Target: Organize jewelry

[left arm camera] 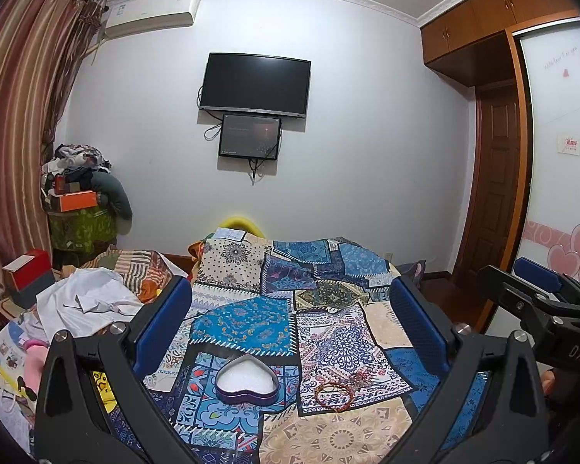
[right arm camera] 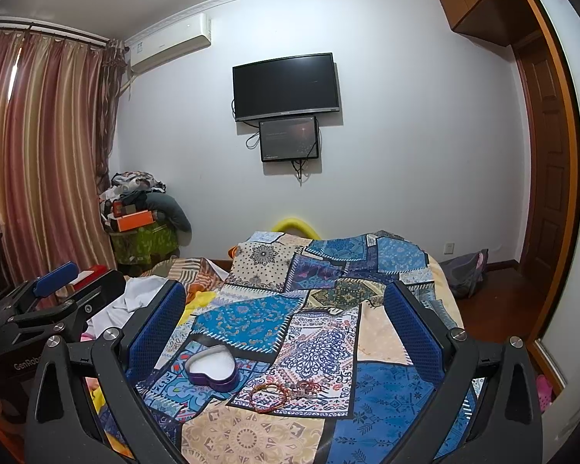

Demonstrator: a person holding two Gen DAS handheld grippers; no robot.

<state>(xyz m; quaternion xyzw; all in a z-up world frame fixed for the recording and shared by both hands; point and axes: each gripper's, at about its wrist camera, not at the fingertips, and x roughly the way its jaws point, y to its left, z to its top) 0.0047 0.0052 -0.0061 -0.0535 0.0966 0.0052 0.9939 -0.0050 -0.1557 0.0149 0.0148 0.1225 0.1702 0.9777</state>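
Note:
A purple heart-shaped tin [left arm camera: 247, 381] with white lining sits open on the patchwork bedspread [left arm camera: 328, 332]; it also shows in the right wrist view [right arm camera: 212, 369]. A red beaded bracelet [left arm camera: 333, 395] with a small tassel lies just right of the tin, and shows in the right wrist view [right arm camera: 268, 398] too. My left gripper [left arm camera: 290, 301] is open and empty, held above the tin. My right gripper [right arm camera: 286, 305] is open and empty, above the bracelet. Each gripper shows at the edge of the other's view: the right one [left arm camera: 537, 294], the left one [right arm camera: 54, 290].
Crumpled white clothing [left arm camera: 85, 301] and a red box [left arm camera: 29, 270] lie left of the bedspread. A pile of clothes and boxes [left arm camera: 77, 193] stands in the far left corner. A TV [left arm camera: 255, 85] hangs on the wall. A wooden door [left arm camera: 495, 201] is at right.

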